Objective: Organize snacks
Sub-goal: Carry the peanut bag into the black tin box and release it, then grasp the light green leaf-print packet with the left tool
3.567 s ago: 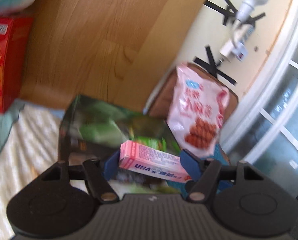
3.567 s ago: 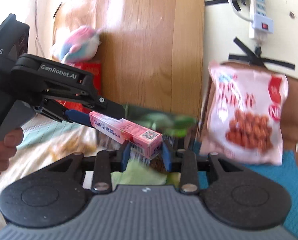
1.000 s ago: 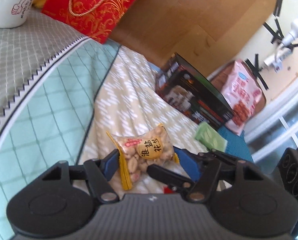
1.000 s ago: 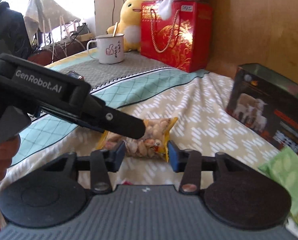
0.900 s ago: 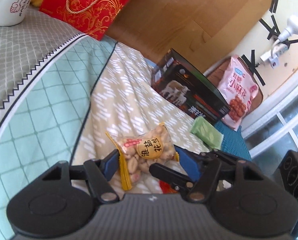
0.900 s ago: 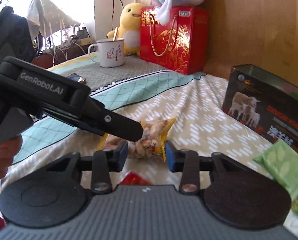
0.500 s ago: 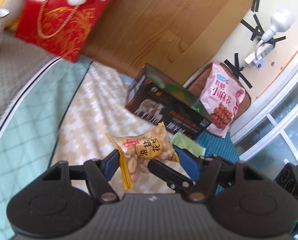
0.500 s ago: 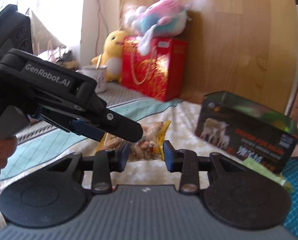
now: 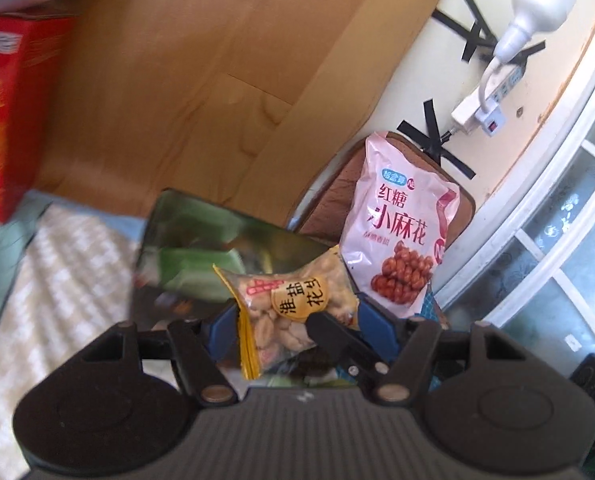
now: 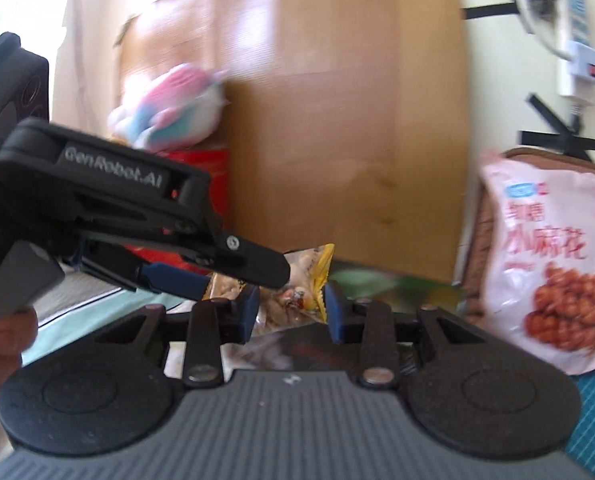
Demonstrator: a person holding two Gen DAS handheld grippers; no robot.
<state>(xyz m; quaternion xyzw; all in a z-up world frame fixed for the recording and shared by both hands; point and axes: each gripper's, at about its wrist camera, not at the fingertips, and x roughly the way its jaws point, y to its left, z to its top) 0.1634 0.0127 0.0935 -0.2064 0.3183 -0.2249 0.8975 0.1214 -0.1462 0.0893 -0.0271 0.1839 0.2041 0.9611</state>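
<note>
Clear yellow-edged peanut packet (image 9: 293,312) labelled 淮盐花生 is clamped by both the left claw (image 9: 293,322) and right claw (image 10: 289,310), held near the open dark tin box (image 9: 201,248). Pink 小麻花 bag (image 9: 401,232) stands far right.

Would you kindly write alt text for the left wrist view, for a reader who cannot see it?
Both grippers hold a clear bag of peanuts: the left gripper clamps its sides and a finger of the right gripper reaches in from the right. Behind stand an open dark box, a pink snack bag and a wooden board.
</note>
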